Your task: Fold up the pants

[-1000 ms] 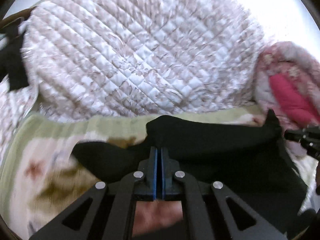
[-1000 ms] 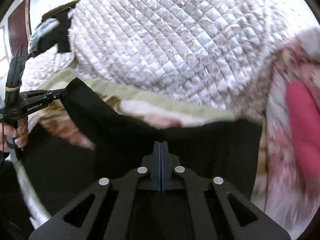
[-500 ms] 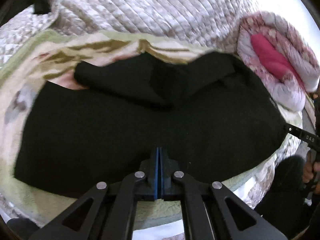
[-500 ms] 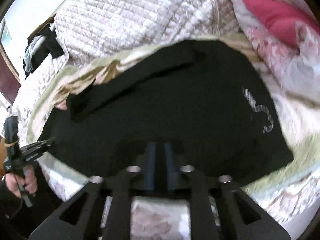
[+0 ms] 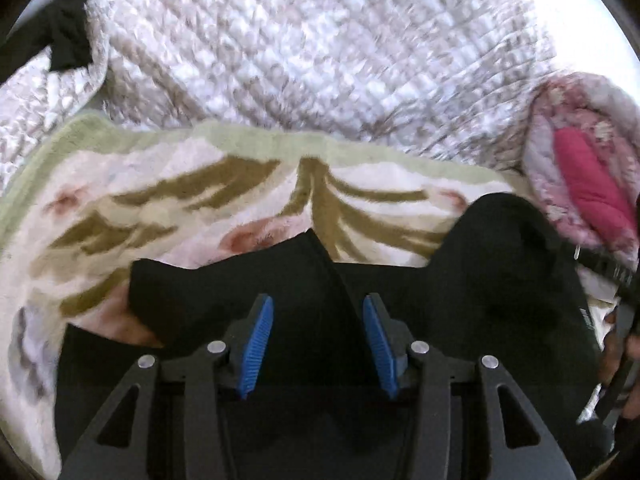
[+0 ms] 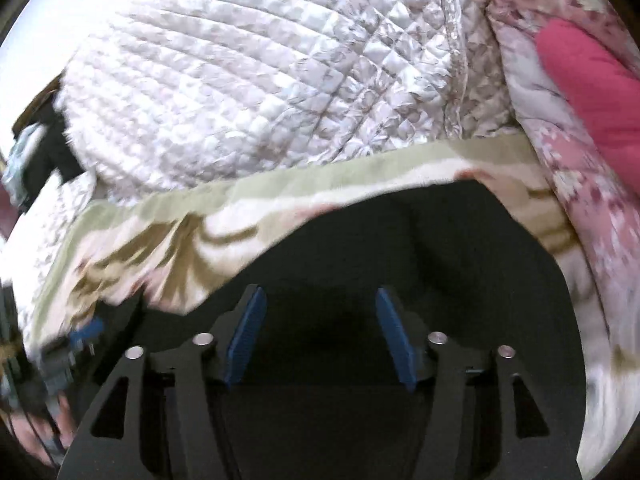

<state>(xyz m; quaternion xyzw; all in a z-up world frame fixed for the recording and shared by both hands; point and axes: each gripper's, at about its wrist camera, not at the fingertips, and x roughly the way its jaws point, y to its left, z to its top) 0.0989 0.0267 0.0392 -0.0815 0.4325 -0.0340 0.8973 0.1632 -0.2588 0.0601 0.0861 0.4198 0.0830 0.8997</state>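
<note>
The black pants [image 5: 480, 288] lie folded on a floral blanket [image 5: 180, 200] on the bed. They also fill the lower middle of the right wrist view [image 6: 420, 248]. My left gripper [image 5: 318, 320] is open just above the pants, its blue pads [image 5: 256, 344] apart with nothing between them. My right gripper [image 6: 318, 316] is open over the black cloth, empty. The right gripper's body shows at the right edge of the left wrist view [image 5: 608, 272]. The left gripper shows blurred at the lower left of the right wrist view [image 6: 80, 340].
A white quilted cover [image 5: 300, 48] rises behind the blanket. A pink floral quilt [image 5: 584, 184] lies at the right, also in the right wrist view [image 6: 580, 80]. A dark garment [image 5: 68, 40] hangs at the far left.
Both grippers have opened and let go of the pants. The pants now lie folded on the blanket, and both grippers sit low over them.
</note>
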